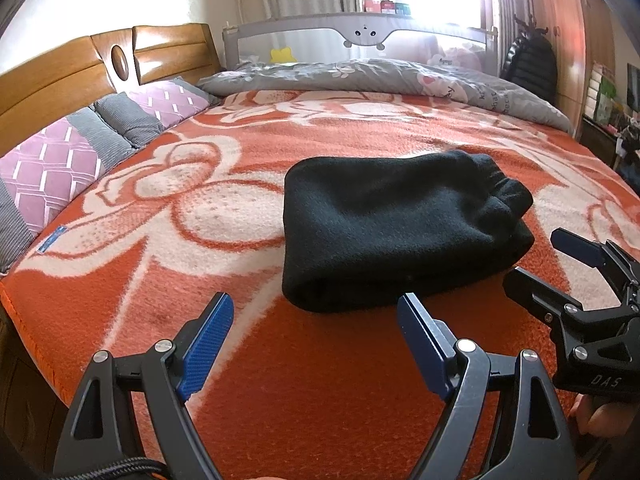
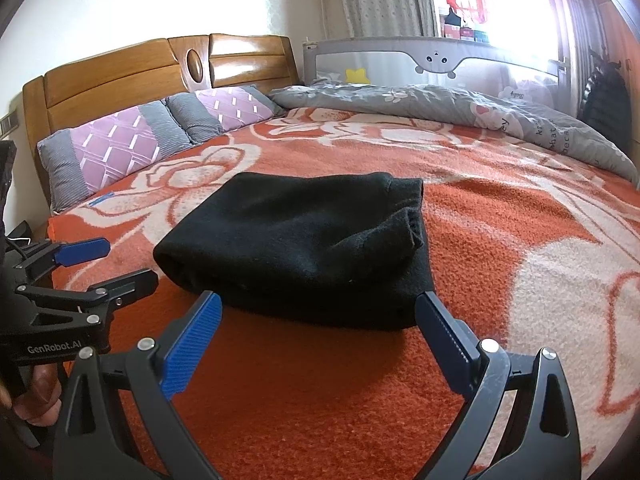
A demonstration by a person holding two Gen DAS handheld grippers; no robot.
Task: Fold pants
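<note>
The black pants [image 1: 396, 224] lie folded into a thick bundle on the orange and cream blanket [image 1: 248, 360]; they also show in the right wrist view [image 2: 296, 240]. My left gripper [image 1: 316, 308] is open and empty, just short of the bundle's near edge. My right gripper [image 2: 318, 306] is open and empty, its fingertips close to the bundle's near edge. The right gripper shows at the right of the left wrist view [image 1: 536, 258]. The left gripper shows at the left of the right wrist view [image 2: 128, 264].
Purple and grey pillows [image 2: 120, 144] lean on the wooden headboard [image 2: 120, 76] at the left. A grey printed quilt [image 2: 460, 108] lies along the far side by a bed rail [image 2: 436, 56]. The blanket's left edge [image 1: 24, 312] drops off the bed.
</note>
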